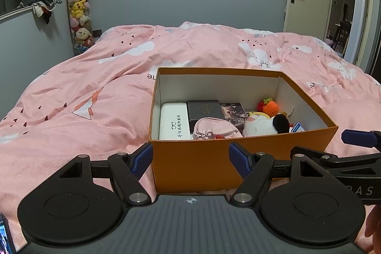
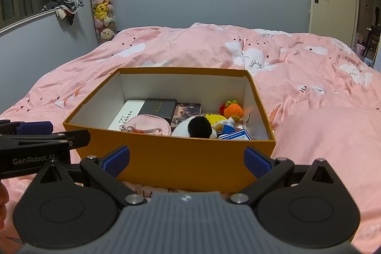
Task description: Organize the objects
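Starting nearest, you held the left claw (image 1: 190, 154) spread wide and empty, low before the near wall of the orange box (image 1: 195, 161); your right claw (image 2: 187, 158) was likewise spread and held nothing, just beside it. "GenRobot.AI" was readable on the left tool's body in the right wrist view. The box sat on the bed's pink duvet (image 1: 71, 92), lid off, with the task's things already inside.

Judged on handling: the white case (image 1: 175, 122), bearing a glasses logo and a line of characters too small to read, looked rigid and smooth, best taken across its narrow sides. The pink pouch (image 1: 214, 127) and panda plush (image 1: 264, 124) looked soft and light; pinch either anywhere. The dark box (image 1: 204, 108) carried gold lettering, illegible. The crocheted orange toy (image 1: 271, 107) lay farthest back. The blue-edged card (image 2: 234, 136) looked thin and slippery.
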A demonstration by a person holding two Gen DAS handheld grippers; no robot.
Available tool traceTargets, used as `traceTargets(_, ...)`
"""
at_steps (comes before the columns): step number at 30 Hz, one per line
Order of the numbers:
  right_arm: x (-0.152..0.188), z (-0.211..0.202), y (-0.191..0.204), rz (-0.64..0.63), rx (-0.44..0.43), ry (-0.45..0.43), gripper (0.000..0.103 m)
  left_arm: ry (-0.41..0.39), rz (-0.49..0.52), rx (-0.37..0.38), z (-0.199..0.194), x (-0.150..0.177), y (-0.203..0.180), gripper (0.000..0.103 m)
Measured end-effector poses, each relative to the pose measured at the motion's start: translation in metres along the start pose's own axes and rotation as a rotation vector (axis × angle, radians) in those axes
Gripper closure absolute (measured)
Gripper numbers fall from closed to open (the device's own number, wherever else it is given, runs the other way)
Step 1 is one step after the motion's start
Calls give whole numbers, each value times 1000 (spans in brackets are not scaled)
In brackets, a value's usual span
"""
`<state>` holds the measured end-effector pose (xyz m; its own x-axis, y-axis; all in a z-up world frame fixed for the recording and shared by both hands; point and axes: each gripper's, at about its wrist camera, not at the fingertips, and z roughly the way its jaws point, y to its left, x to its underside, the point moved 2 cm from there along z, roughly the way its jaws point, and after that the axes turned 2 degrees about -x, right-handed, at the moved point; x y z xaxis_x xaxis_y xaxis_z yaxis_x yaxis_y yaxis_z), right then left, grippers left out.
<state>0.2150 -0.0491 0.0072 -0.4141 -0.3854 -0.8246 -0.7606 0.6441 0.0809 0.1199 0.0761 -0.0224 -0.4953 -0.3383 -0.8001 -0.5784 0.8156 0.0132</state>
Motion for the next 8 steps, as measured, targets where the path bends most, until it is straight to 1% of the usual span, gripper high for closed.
traceTargets(8,1,1,0,6,-5,7,1,3,7,3,0,0,-1,18)
